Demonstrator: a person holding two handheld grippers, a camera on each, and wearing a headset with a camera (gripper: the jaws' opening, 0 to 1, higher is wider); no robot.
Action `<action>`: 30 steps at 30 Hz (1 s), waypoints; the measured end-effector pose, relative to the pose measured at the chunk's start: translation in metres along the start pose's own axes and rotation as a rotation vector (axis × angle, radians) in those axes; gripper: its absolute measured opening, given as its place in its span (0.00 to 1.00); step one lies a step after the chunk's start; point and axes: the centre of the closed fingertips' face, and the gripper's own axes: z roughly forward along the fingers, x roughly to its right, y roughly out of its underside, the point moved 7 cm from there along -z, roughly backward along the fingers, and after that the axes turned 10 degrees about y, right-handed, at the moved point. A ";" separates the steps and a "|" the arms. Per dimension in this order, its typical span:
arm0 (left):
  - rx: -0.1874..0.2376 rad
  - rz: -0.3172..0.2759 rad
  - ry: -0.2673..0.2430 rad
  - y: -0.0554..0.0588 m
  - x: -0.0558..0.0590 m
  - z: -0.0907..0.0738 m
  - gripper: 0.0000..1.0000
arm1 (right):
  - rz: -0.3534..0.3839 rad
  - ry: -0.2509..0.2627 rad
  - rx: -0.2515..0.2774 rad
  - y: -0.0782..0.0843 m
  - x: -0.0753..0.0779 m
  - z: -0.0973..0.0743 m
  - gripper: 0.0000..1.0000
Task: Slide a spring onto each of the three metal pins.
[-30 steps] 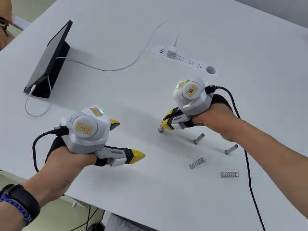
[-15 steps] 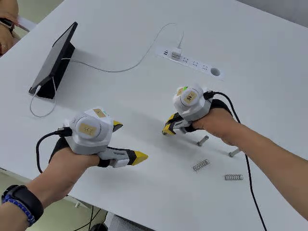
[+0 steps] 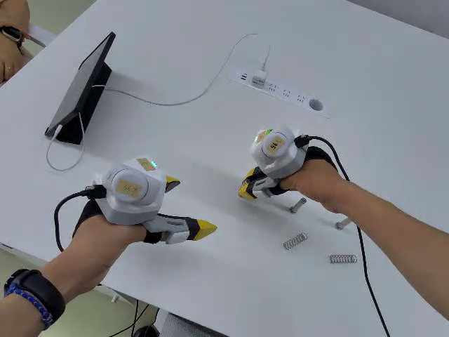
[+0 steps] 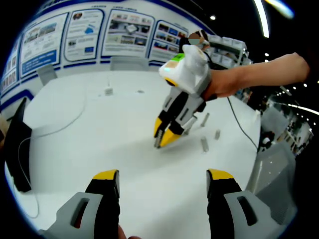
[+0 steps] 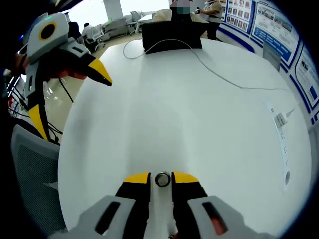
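My right gripper (image 3: 246, 191) is shut on a metal pin (image 5: 162, 179), which the right gripper view shows end-on between the yellow tips (image 5: 161, 178), low over the white table. Two more pins (image 3: 297, 205) (image 3: 342, 223) lie just right of that hand. Two springs (image 3: 295, 241) (image 3: 343, 258) lie nearer the front edge. My left gripper (image 3: 186, 205) hovers to the left, open, with nothing between its jaws (image 4: 163, 177). In the left gripper view the right gripper (image 4: 164, 137) points down at the table ahead.
A tablet on a stand (image 3: 81, 88) is at the far left with a white cable. A power strip (image 3: 280, 90) lies at the back. The table's front edge (image 3: 210, 312) is close below my hands.
The head view has shifted a little. The right gripper keeps its hold on the pin and has barely moved; the left gripper stays open in place.
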 end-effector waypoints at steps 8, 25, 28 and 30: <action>0.001 0.000 0.001 -0.001 0.002 -0.001 0.72 | 0.003 0.020 0.019 0.003 0.004 -0.012 0.32; 0.003 0.008 0.019 -0.004 0.011 0.004 0.72 | 0.182 0.072 0.105 0.016 0.007 -0.035 0.55; 0.005 0.009 0.020 -0.005 0.012 0.003 0.72 | 0.221 0.088 0.131 0.019 0.006 -0.039 0.55; 0.010 0.001 0.021 -0.005 0.013 0.003 0.72 | 0.252 0.100 0.148 0.021 0.007 -0.042 0.55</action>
